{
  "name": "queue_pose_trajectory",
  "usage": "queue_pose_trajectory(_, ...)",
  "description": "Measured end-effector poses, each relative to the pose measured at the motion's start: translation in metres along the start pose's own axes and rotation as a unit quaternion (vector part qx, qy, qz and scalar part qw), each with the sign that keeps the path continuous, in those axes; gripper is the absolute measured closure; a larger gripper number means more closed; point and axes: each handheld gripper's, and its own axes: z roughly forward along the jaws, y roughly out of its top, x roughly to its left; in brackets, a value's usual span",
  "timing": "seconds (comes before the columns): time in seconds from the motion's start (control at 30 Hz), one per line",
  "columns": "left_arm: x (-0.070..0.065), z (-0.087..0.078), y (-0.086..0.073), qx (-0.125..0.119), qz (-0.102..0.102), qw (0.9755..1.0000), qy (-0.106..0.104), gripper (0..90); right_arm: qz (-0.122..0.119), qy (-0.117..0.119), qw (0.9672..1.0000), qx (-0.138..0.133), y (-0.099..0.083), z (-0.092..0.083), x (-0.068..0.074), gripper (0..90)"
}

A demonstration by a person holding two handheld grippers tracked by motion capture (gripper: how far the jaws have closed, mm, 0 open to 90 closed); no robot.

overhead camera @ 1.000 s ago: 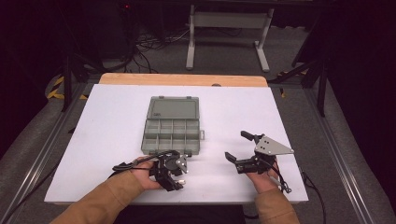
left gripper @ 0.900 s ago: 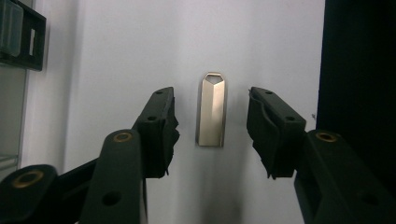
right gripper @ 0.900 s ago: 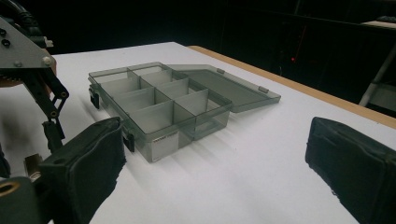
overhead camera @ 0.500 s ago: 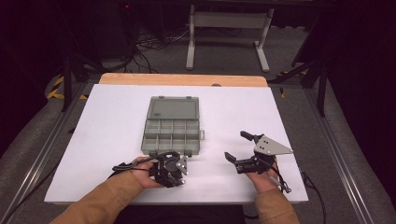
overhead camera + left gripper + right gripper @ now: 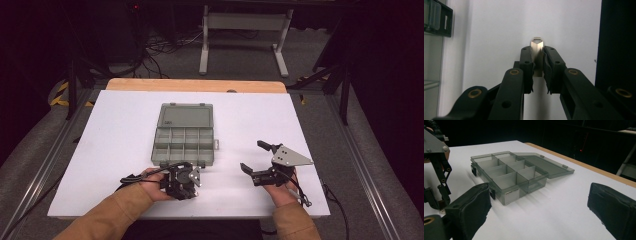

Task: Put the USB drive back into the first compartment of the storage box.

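A grey see-through organiser box (image 5: 184, 140) lies open in the middle of the white table (image 5: 115, 130), its lid flat behind it and its compartments bare. My left gripper (image 5: 182, 181) is just in front of the box's near edge, pointing down at the table. In the left gripper view, the left gripper (image 5: 537, 62) is shut on a small pale metal piece (image 5: 537, 45) whose tip sticks out past the jaws. My right gripper (image 5: 254, 156) is to the right of the box, open with nothing between its jaws. The right gripper view shows the box (image 5: 509, 172) ahead.
The table's wooden far edge (image 5: 195, 85) borders a dark floor with cables and a metal stand (image 5: 245, 30). A corner of the box (image 5: 434, 15) lies left of the held piece. The left gripper (image 5: 436, 170) stands beside the box in the right gripper view.
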Motion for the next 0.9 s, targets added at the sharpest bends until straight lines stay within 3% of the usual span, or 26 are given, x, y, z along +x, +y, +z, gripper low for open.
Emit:
queue_pose_trajectory(0.43,0.001,-0.014,0.001,-0.013,-0.004,0.9999,0.001,78.5,0.000,-0.001,1.0000,0.002,0.000,0.001,0.000,5.4)
queue_pose_trajectory(0.87,0.003,-0.035,0.000,-0.049,-0.020,0.9985,0.016,78.4,0.000,-0.001,1.0000,0.003,0.000,0.001,0.000,5.4)
queue_pose_trajectory(0.9,0.004,-0.037,0.000,-0.047,-0.013,0.9987,0.017,78.4,0.000,-0.001,1.0000,0.003,0.000,0.001,0.000,5.4)
